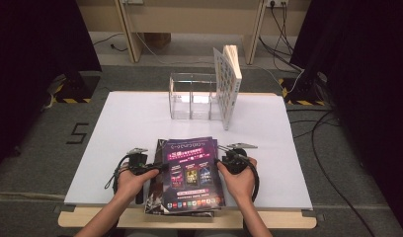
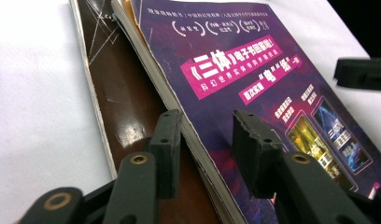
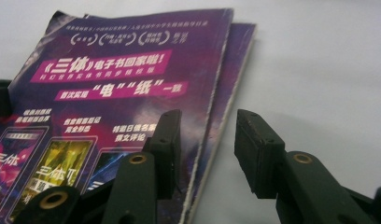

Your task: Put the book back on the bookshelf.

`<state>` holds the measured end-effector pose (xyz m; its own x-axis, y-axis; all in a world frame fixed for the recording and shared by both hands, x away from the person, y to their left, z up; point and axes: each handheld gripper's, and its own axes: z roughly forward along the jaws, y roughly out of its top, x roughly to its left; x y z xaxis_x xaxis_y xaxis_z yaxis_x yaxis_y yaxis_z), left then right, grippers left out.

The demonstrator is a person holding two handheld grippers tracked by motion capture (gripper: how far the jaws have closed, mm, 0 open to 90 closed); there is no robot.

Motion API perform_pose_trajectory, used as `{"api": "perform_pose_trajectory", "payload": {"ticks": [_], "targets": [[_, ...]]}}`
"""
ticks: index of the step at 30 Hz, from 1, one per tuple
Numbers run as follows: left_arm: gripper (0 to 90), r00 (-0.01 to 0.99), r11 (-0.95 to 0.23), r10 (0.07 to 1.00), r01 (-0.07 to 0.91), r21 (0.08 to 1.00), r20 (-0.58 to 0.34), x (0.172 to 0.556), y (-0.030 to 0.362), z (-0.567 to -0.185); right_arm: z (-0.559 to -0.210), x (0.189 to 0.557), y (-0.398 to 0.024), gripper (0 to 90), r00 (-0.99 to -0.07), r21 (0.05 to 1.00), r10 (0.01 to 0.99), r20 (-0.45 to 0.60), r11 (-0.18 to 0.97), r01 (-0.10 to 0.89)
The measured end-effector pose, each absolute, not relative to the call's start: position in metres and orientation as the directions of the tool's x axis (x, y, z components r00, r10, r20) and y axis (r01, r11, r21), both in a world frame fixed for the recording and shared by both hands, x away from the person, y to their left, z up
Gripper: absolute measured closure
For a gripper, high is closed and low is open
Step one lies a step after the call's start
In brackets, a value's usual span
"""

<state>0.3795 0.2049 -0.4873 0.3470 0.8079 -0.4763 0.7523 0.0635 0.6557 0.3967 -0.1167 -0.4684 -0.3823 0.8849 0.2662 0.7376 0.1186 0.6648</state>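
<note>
A stack of magazines lies flat at the near middle of the white table. The top one has a purple cover with pink banners. Under it a dark brown cover sticks out to the left. My left gripper is at the stack's left edge; its jaws stand apart astride the top magazine's edge, one over the brown cover, one over the purple. My right gripper is at the right edge, jaws apart, one over the purple cover and one over bare table.
A clear acrylic divider rack stands at the back of the table, with a thick book upright at its right end. Bare white table lies on both sides of the stack. The wooden front edge is just behind the hands.
</note>
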Motion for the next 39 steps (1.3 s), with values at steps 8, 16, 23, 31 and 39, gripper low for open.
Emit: {"api": "perform_pose_trajectory", "payload": {"ticks": [8, 16, 23, 31, 39], "targets": [[64.4, 0.343, 0.100, 0.786, 0.751, 0.653, -0.515, 0.378, 0.200, -0.481, -0.475, 0.396, -0.110, 60.2, -0.390, 0.658, 0.879, 0.275, 0.124, 0.743], [64.7, 0.318, 0.146, 0.774, 0.751, 0.644, -0.547, 0.375, 0.197, -0.481, -0.476, 0.392, -0.110, 60.1, -0.373, 0.669, 0.889, 0.266, 0.108, 0.735], [66.2, 0.333, 0.134, 0.727, 0.789, 0.600, -0.600, 0.363, 0.185, -0.490, -0.476, 0.390, -0.109, 60.1, -0.366, 0.672, 0.893, 0.263, 0.103, 0.733], [74.3, 0.382, 0.086, 0.716, 0.783, 0.616, -0.585, 0.366, 0.178, -0.489, -0.475, 0.388, -0.109, 59.9, -0.373, 0.673, 0.893, 0.251, 0.116, 0.730], [80.2, 0.363, 0.110, 0.709, 0.790, 0.603, -0.604, 0.379, 0.178, -0.490, -0.474, 0.398, -0.115, 57.4, -0.373, 0.649, 0.883, 0.286, 0.107, 0.753]]}}
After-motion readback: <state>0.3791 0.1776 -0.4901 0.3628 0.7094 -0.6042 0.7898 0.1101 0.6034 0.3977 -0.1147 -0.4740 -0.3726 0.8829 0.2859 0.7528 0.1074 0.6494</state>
